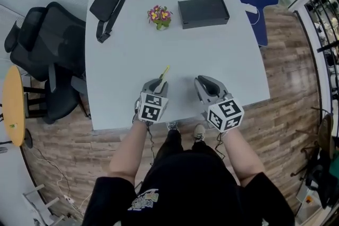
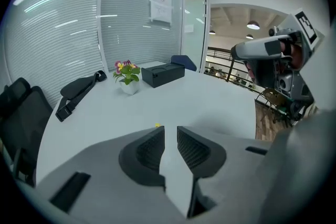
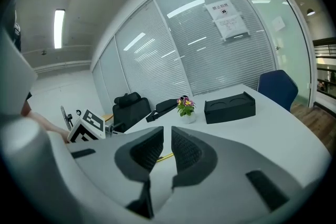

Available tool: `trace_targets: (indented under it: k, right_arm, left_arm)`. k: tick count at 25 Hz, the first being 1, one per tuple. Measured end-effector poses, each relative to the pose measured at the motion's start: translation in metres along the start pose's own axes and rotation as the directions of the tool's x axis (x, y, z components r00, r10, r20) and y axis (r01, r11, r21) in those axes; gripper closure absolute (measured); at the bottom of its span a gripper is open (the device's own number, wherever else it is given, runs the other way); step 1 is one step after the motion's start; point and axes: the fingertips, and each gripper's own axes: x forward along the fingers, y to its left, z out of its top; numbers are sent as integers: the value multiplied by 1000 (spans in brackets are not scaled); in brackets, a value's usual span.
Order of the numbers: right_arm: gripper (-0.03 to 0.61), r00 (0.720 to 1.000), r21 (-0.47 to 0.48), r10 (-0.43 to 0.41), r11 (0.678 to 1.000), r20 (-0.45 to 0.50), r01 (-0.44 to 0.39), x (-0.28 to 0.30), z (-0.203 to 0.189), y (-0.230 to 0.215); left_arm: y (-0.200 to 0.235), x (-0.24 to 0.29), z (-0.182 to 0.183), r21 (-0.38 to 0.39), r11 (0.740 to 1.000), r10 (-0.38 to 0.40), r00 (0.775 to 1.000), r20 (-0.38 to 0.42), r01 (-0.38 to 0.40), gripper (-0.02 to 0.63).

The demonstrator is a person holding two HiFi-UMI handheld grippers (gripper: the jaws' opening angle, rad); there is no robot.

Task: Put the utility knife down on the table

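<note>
In the head view, the left gripper [image 1: 160, 83] is low over the near edge of the table [image 1: 132, 61], and the yellow utility knife [image 1: 165, 72] sticks out from its tips, pointing away from the person towards the small flower pot [image 1: 159, 16]. The right gripper [image 1: 201, 82] is just beside it, to the right, with nothing in it.

In the left gripper view, the two jaws stand almost together, with only a narrow slit between them. A small yellow end of the knife shows just past the left tip. I judge that the thin knife is pinched there at the tips, not deep between the pads. Whether it already touches the table I cannot tell.

In the right gripper view, the jaws are closed to a thin slit and hold nothing. The yellow line that appears between them is the knife farther off, next to the left gripper.

The step in hand seems to be the lowering of the knife, so the task is not yet done. The next move calls for bringing the knife flat to the table top and then opening the left jaws gently, so that it does not drop or slide
</note>
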Motion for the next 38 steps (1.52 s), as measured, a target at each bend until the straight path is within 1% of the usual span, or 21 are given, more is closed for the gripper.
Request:
trace_targets:
  k: [6,10,13,18,21,24,28,31,34,38]
  right_arm:
    - [528,997,-43,71,997,18,-70,-30,5,13]
    - [529,992,-81,126,989,26,-124,-53,8,25]
    - [532,984,-105,175,980,29,-171,-67,9,34]
    - [539,969,-129,248,961,11,-245,-77,1,59]
    - [544,955,-139,297,946,4,-293,-77,-3,84]
    - [552,942,-153,334,931,-5,-331,-78,-7,112]
    - [575,935,-166,353,922,-9,-350,-81,-12,147]
    - [575,938,-174,348,923,-6,-344,-87,-17,170]
    - [575,949,-166,314,937,14,-308,-95,-23,191]
    - [575,970,-150,236,963,64,-225,-114,-24,214]
  left_arm:
    - [-30,-45,6,-30,997,73,995,70,-71,540]
    - [-52,-80,12,-67,989,140,981,136,-132,545]
    - [-70,-111,23,-121,977,197,959,205,-175,562]
    - [-98,-170,34,-182,959,265,909,320,-216,602]
    - [-106,-204,34,-192,951,299,883,363,-244,607]
    - [-109,-233,26,-197,942,330,862,385,-272,607]
    - [-104,-264,10,-224,936,343,846,408,-272,607]
    - [-100,-283,-4,-239,939,330,841,428,-247,607]
    - [-98,-299,-21,-234,949,299,845,444,-213,608]
    - [-94,-321,-38,-200,967,238,850,470,-160,607]
